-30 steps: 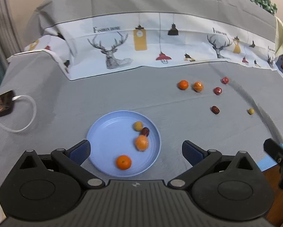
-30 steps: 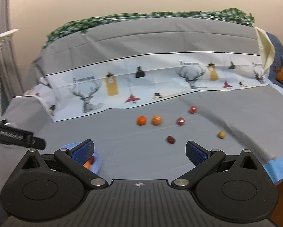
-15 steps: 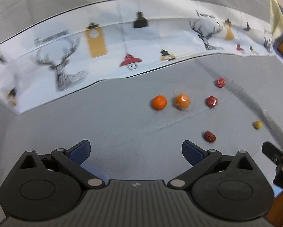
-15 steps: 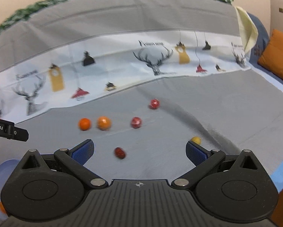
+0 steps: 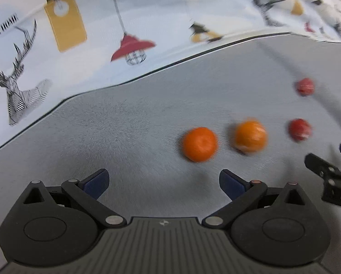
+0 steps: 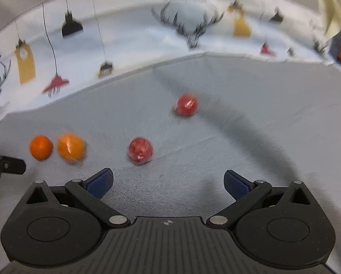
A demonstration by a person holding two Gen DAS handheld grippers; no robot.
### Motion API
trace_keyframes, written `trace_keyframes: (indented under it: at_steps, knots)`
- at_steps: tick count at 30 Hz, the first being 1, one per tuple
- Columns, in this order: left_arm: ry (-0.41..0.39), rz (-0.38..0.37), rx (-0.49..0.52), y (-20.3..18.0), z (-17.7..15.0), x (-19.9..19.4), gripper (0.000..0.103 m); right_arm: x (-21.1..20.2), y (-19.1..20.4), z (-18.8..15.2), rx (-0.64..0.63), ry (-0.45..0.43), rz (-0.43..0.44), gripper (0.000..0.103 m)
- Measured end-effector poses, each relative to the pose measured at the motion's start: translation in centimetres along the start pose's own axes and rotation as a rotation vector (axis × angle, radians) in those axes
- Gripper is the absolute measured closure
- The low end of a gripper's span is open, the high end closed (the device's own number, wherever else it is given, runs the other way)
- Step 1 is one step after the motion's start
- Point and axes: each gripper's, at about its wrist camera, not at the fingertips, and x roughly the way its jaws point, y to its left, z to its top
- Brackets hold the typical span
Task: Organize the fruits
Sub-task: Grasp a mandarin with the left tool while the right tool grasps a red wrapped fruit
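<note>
Left wrist view: left gripper (image 5: 163,181) released, jaws spread wide, nothing between them. Nearest fruit is the deep orange mandarin (image 5: 199,144), lying ahead and slightly right of the gripper's centre line, apart from the blue pads, on the grey sheet (image 5: 129,132). A paler orange fruit (image 5: 250,136) sits just beside it to the right, then a red fruit (image 5: 299,129) and a second red fruit (image 5: 305,87) farther back. The fruits are roundish, so no long axis matters; approach needs a small shift right. Part of the right gripper (image 5: 327,178) shows at the right edge.

Versus 0.5 s ago: fruits appear larger and lower in frame, so the left gripper has closed in on the orange pair. The plate seen 1.0 s ago is out of view.

Right wrist view: right gripper (image 6: 168,182) also released, jaws wide, empty. The near red fruit (image 6: 140,150) lies just ahead, slightly left of centre; the far red one (image 6: 186,108) is well beyond it. Both orange fruits (image 6: 40,147) lie far left, nearer the left gripper. Judgement: left takes orange, right takes red.

Versus 0.5 s ago: red fruit is closer; the dark oblong and yellow fruits have dropped out of frame.
</note>
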Motion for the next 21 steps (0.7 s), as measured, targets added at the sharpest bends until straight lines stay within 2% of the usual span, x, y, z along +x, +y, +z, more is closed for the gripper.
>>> trace_keyframes:
  at_steps: [4, 7, 11, 12, 13, 14, 15, 16, 17, 21]
  knots:
    - [0.017, -0.055, -0.02, 0.5, 1.3, 2.5, 0.0, 2.2, 1.4, 0.2, -0.049, -0.021, -0.027, 0.001]
    - [-0.012, -0.025, 0.012, -0.5, 1.6, 2.9, 0.0, 3.0, 2.3, 0.3, -0.091, -0.054, -0.026, 0.001]
    - [-0.035, -0.035, 0.056, -1.7, 1.9, 2.9, 0.001, 3.6, 2.6, 0.6, -0.121, -0.09, -0.008, 0.001]
    - [-0.032, -0.052, 0.056, -1.8, 1.9, 2.7, 0.008, 3.5, 2.5, 0.7, -0.122, -0.089, 0.002, 0.004]
    - [-0.039, -0.066, 0.059, -1.9, 1.8, 2.4, 0.025, 3.3, 2.4, 0.7, -0.114, -0.096, 0.005, 0.009]
    - [-0.06, -0.07, 0.072, -2.1, 1.6, 1.8, 0.038, 3.0, 2.4, 0.7, -0.114, -0.106, -0.004, 0.027]
    - [-0.07, -0.079, 0.097, -2.4, 1.6, 1.3, 0.066, 2.7, 2.3, 0.7, -0.116, -0.112, -0.007, 0.052]
    - [-0.067, -0.087, 0.113, -2.6, 1.5, 1.0, 0.066, 2.6, 2.2, 0.8, -0.115, -0.109, 0.009, 0.065]
    - [-0.064, -0.096, 0.112, -2.6, 1.4, 0.7, 0.066, 2.5, 1.9, 0.9, -0.108, -0.106, 0.011, 0.072]
    - [-0.055, -0.097, 0.084, -2.0, 0.5, -1.2, 0.066, 1.0, 1.3, 1.4, -0.031, -0.091, -0.004, 0.073]
